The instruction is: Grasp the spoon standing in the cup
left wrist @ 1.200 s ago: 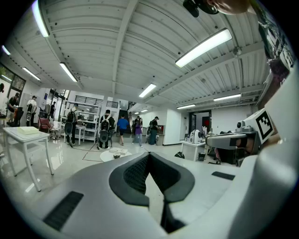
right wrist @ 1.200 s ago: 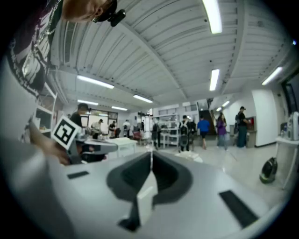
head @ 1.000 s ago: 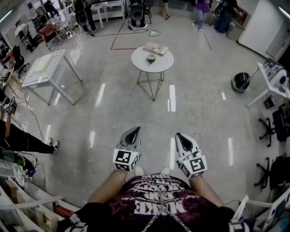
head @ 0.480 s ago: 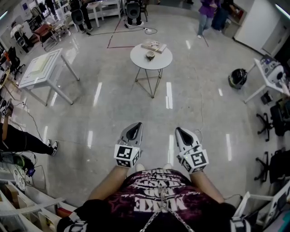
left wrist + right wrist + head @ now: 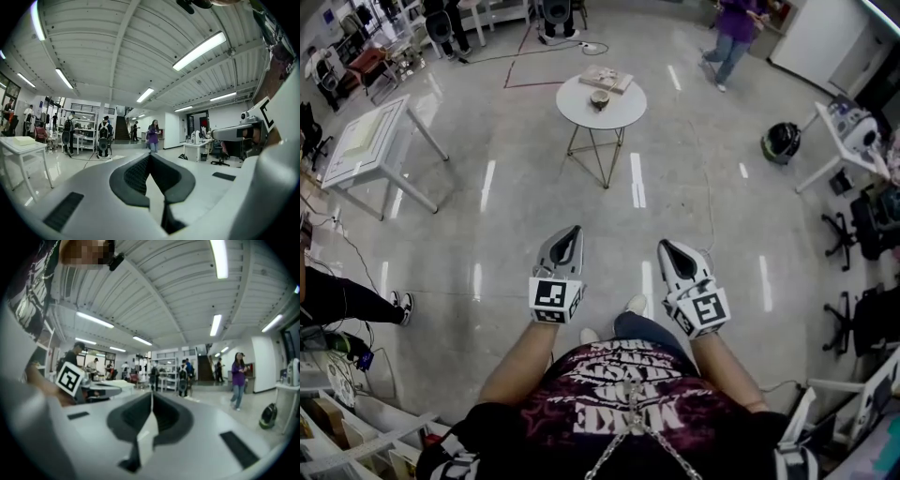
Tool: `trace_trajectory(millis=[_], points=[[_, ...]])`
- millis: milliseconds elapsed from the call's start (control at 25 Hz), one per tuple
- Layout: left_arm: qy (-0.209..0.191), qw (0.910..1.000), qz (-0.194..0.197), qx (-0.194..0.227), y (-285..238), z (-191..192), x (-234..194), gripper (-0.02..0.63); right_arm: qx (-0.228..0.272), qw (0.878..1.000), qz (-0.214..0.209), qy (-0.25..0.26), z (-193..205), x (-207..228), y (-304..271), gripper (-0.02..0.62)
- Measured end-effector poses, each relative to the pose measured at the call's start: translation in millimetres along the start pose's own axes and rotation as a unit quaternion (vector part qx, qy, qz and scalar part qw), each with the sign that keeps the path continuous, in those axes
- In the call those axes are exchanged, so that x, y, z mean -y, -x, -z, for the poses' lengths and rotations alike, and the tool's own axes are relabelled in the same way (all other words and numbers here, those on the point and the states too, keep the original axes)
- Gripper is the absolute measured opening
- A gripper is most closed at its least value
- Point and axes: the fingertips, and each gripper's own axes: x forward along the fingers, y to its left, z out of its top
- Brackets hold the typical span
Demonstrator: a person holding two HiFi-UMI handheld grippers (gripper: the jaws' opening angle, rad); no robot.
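Observation:
A small cup (image 5: 600,99) stands on a round white table (image 5: 622,114) far ahead across the floor; a spoon in it is too small to make out. A flat tray-like object (image 5: 607,79) lies behind the cup. My left gripper (image 5: 573,229) is held level at waist height, its jaws shut and empty (image 5: 149,155). My right gripper (image 5: 663,245) is beside it, also shut with nothing between the tips (image 5: 151,393). Both point toward the table, well short of it.
A white desk (image 5: 356,141) stands at the left. A person in purple (image 5: 733,28) walks at the back right. A dark round object (image 5: 781,142) and office chairs (image 5: 861,230) line the right side. Someone's legs (image 5: 352,298) stretch in from the left.
The wearer has stepped forward; a leg and shoe now show between the grippers. The round table sits higher and further left in the head view. Both grippers stay shut.

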Motion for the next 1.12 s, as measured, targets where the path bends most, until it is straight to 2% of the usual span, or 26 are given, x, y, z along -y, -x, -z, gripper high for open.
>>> trace_trajectory(millis=[320,560,720,960,1120], points=[[-0.004,0.9996,-0.021,0.016,-67,-17,-36,0.025,0.043,0.999,0.008,-0.006,-19,47,-74,0.035],[0.01,0.9992,-0.039,0.001,-110,-10,-47,0.025,0.03,0.999,-0.012,-0.009,-14,86,-100,0.035],[0.014,0.999,-0.042,0.001,-148,-18,-48,0.025,0.024,0.999,-0.021,-0.009,-14,116,-119,0.035],[0.004,0.999,-0.045,0.008,-195,-30,-44,0.025,0.014,1.0,-0.024,-0.007,-12,157,-143,0.035],[-0.001,0.998,-0.064,0.004,-216,-29,-48,0.025,0.011,0.999,-0.036,-0.007,-10,178,-156,0.035]])
